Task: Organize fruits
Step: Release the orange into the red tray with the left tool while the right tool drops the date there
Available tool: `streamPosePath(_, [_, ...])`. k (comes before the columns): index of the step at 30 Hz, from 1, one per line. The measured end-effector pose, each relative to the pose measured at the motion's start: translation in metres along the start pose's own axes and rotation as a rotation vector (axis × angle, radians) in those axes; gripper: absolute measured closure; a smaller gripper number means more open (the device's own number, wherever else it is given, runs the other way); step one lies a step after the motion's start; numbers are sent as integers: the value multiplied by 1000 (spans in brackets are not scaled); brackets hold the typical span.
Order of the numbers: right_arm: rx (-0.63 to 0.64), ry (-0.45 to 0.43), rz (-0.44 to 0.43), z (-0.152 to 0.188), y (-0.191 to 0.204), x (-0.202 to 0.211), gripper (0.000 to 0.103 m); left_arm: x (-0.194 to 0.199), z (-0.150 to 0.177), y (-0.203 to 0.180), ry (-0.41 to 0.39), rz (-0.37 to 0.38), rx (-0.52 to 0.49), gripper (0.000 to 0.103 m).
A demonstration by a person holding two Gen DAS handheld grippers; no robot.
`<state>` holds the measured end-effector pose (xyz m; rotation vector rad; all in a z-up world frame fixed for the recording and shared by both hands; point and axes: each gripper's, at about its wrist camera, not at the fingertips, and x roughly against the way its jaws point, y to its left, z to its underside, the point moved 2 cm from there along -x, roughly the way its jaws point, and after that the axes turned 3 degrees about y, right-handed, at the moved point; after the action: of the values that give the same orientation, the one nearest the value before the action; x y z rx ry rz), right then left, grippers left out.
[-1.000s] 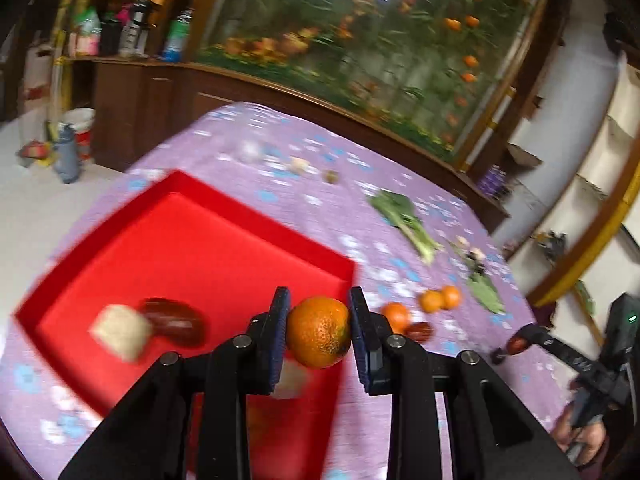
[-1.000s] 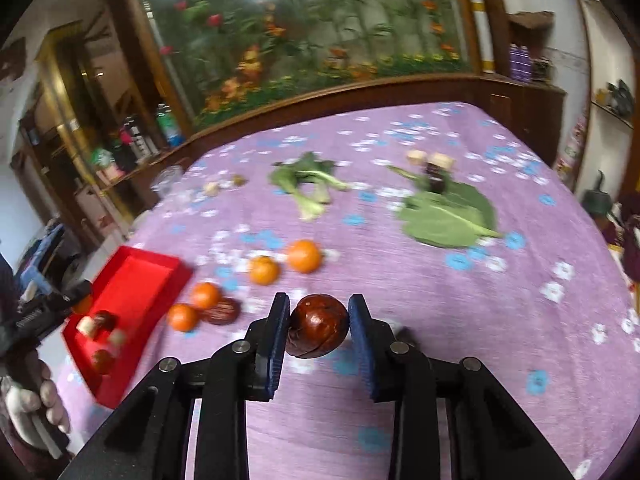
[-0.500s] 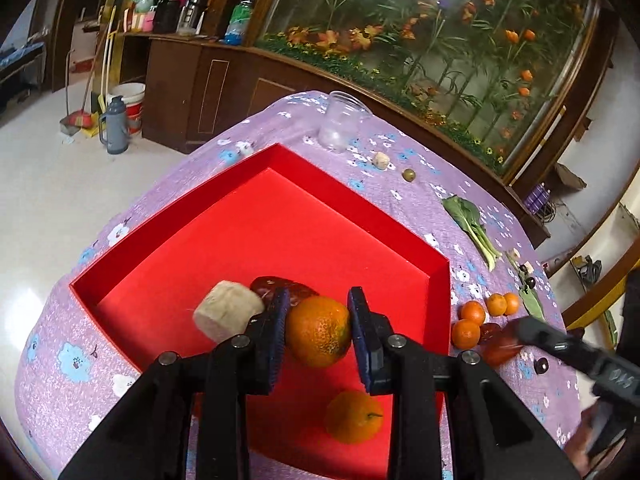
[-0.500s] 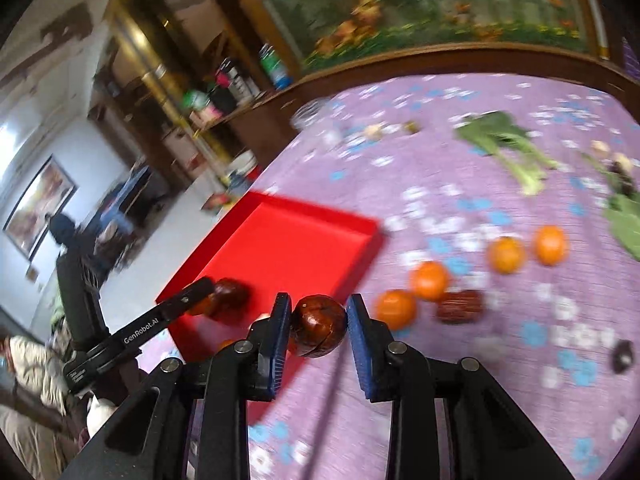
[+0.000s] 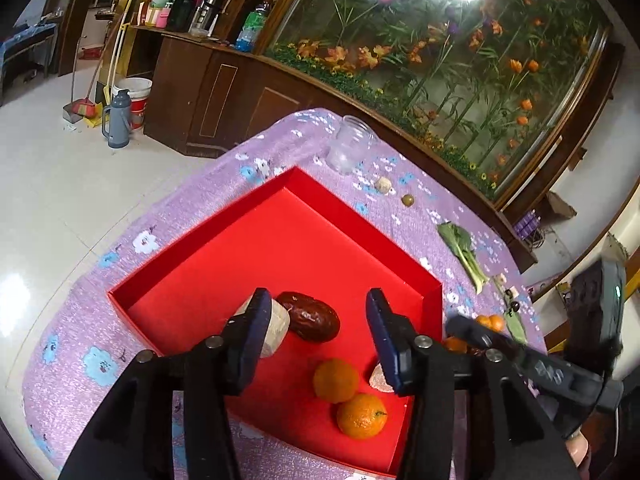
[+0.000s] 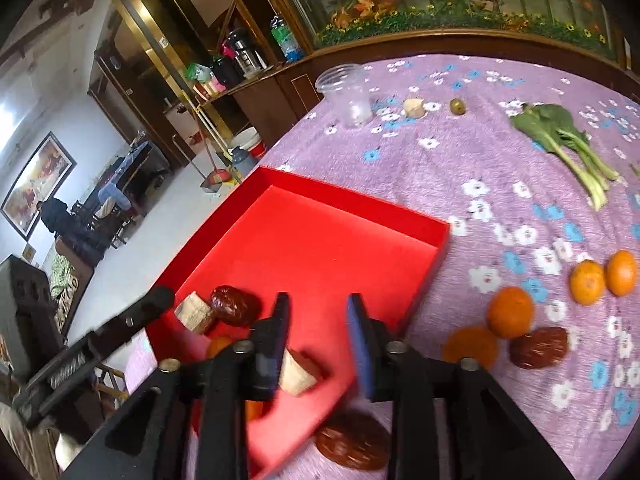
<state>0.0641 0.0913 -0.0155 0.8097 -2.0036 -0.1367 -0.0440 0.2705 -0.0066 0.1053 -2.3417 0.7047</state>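
Note:
A red tray [image 5: 288, 240] lies on the purple flowered cloth. In it lie two oranges [image 5: 336, 380], a dark red date [image 5: 308, 322] and two pale chunks [image 5: 276, 330]. My left gripper [image 5: 316, 344] is open and empty above the tray. My right gripper [image 6: 318, 346] is open and empty over the tray's near corner [image 6: 440, 232]. A blurred dark red fruit [image 6: 352, 446] shows below it, at the tray's edge. Three oranges [image 6: 510, 312] and a date [image 6: 538, 348] lie on the cloth to the right.
A clear plastic cup [image 6: 348, 94], a pale chunk [image 6: 414, 108] and a small green fruit [image 6: 457, 106] sit at the far side. Leafy greens [image 6: 560, 136] lie further right. The table edge drops to the floor on the left.
My left gripper opened and let the orange go into the tray. My right gripper opened and released the dark red fruit, which now shows below it.

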Motion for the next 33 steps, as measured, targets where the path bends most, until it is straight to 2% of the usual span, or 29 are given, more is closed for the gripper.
streamPosePath(2, [48,3,20,11,-3,13,54,3,-1,0,-8,4,2,48])
streamPosePath(5, [157,55,56,39,-5,24,54,3,1,-2,-11,8,9,47])
streamPosePath(8, [241,105,56,64,-3,23,54,1,3,-9,5,17,5,47])
streamPosePath(13, [347,109,86,75,9,13,54,7,4,-23,0,16,-25,46])
streamPosePath(17, [419,127,144,80,15,-4,55,11,3,-26,-13,10,-27,41])
streamPosePath(22, [356,112,117,80,6,3,59,8,2,-20,3,11,-1,39])
streamPosePath(24, [324,92,109,77,2,14,60,8,1,-15,-4,-6,27,25])
streamPosePath(26, [285,56,95,68,0,28,61,11,-2,-9,-26,-29,68,17])
streamPosePath(29, [250,12,69,50,5,39,62,14,-3,-2,-45,15,104,16])
streamPosePath(33, [220,8,26,25,21,21,64,12,-2,0,-25,-1,102,16])
